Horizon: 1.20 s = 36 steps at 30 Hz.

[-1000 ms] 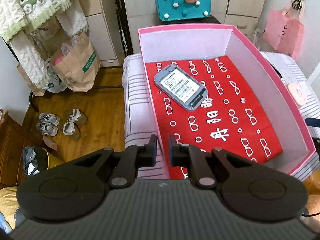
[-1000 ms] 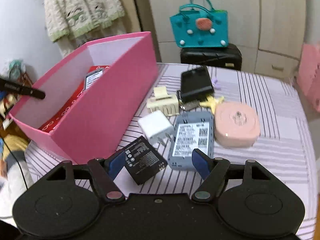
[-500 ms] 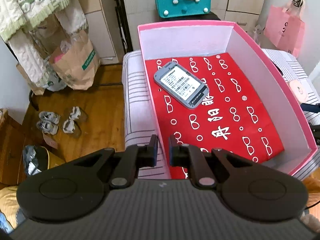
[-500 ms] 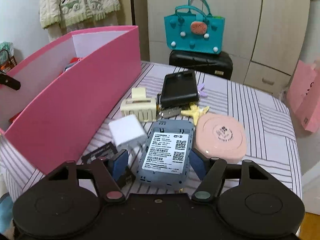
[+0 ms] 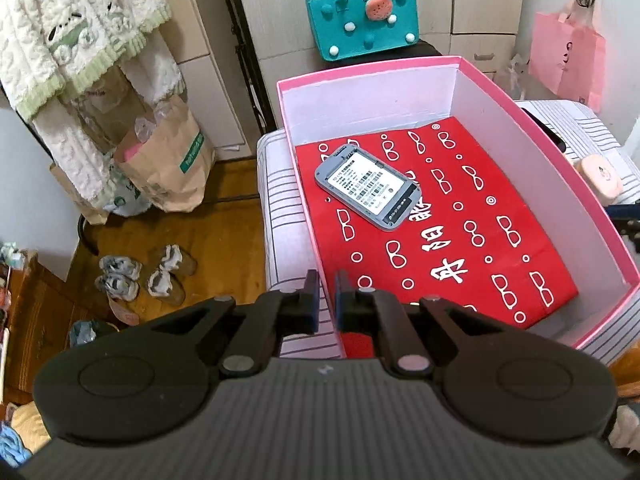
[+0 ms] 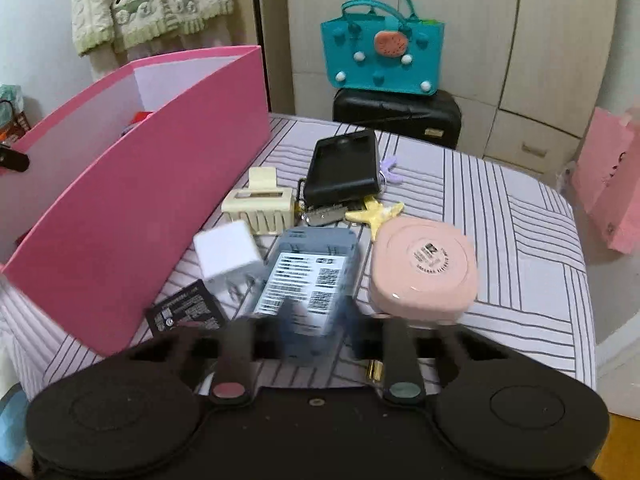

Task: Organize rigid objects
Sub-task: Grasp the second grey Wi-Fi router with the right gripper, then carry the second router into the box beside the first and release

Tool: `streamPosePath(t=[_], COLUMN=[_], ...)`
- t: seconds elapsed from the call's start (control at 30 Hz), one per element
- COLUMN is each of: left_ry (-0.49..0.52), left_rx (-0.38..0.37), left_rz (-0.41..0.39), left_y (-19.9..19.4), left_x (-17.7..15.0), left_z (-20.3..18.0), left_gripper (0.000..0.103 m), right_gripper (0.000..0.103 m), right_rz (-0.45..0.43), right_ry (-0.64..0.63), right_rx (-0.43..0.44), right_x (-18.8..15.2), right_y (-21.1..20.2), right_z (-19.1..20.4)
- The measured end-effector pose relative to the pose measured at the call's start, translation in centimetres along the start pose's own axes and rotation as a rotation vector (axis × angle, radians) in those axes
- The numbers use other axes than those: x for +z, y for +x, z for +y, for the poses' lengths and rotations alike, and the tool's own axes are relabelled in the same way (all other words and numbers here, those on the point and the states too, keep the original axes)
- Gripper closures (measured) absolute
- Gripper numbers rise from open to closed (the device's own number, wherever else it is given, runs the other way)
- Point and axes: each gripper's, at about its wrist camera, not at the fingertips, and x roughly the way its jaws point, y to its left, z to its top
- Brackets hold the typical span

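Grey router (image 6: 308, 280) lies between the closing right gripper (image 6: 316, 324) jaws, bound for the pink box (image 5: 592, 216); left gripper (image 5: 326, 296) clamps its near wall, steadying it.

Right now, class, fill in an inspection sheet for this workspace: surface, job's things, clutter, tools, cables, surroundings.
Surface: striped cloth over the table.
Job's things: grey device lies in the pink box; second grey device, white charger, cream hair claw, black case, pink compact outside.
Clutter: black battery, yellow star.
Tools: left tool shut, empty; right tool closing around the second grey device.
Cables: nothing seen.
Surroundings: teal bag, hanging knitwear.
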Motion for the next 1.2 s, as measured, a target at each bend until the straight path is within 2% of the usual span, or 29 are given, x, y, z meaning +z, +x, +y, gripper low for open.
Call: streamPosePath(t=[0.07,0.17,0.23,0.3,0.33,0.4,0.47,0.6,0.63,0.7,0.87,1.03,1.2], left_ry=[0.0,0.004,0.007,0.026,0.035,0.043,0.043,0.035,0.037,0.041,0.089,0.078,0.064], left_rx=[0.013,0.029,0.032,0.044,0.052,0.062,0.065,0.056,0.058,0.06,0.087,0.074,0.064], left_rz=[-0.007,-0.009,-0.008,-0.012,-0.014,-0.016,-0.017,-0.013,-0.014,-0.017,-0.013,-0.002,0.005], left_y=[-0.1,-0.1,-0.2,-0.1,-0.1,-0.2,-0.3,-0.4,-0.4,-0.4,-0.3,-0.5,-0.6], left_x=[-0.1,-0.1,0.0,-0.1,-0.1,-0.2,-0.1,-0.1,-0.2,-0.2,-0.3,-0.2,-0.1], left_z=[0.0,-0.3,-0.4,-0.6,-0.7,-1.0,-1.0,-0.7,-0.8,-0.7,-1.4,-1.2,-1.2], left_gripper=[0.097,0.098,0.098,0.097,0.097,0.097,0.097,0.097,0.097,0.097,0.097,0.097,0.097], right_gripper=[0.077,0.074,0.064,0.049,0.046,0.039,0.037,0.025,0.025,0.037,0.038,0.037,0.036], right_rz=[0.041,0.031,0.016,0.014,0.016,0.012,0.009,0.037,0.042,0.061,0.095,0.132,0.084], right_ry=[0.054,0.071,0.085,0.109,0.118,0.105,0.054,0.016,0.001,-0.008,0.001,-0.038,-0.029], right_rx=[0.052,0.05,0.069,0.105,0.12,0.108,0.067,0.031,0.017,0.016,0.065,0.124,0.095], right_x=[-0.1,-0.3,-0.2,0.0,0.1,0.3,0.5,0.2,0.2,0.1,-0.2,-0.7,-0.2], right_y=[0.0,0.0,0.1,0.4,0.7,1.2,1.7,2.7,2.6,2.5,1.4,1.2,2.0], right_z=[-0.9,-1.1,-1.1,-1.2,-1.1,-0.7,0.1,0.8,0.9,0.7,0.2,0.6,0.7])
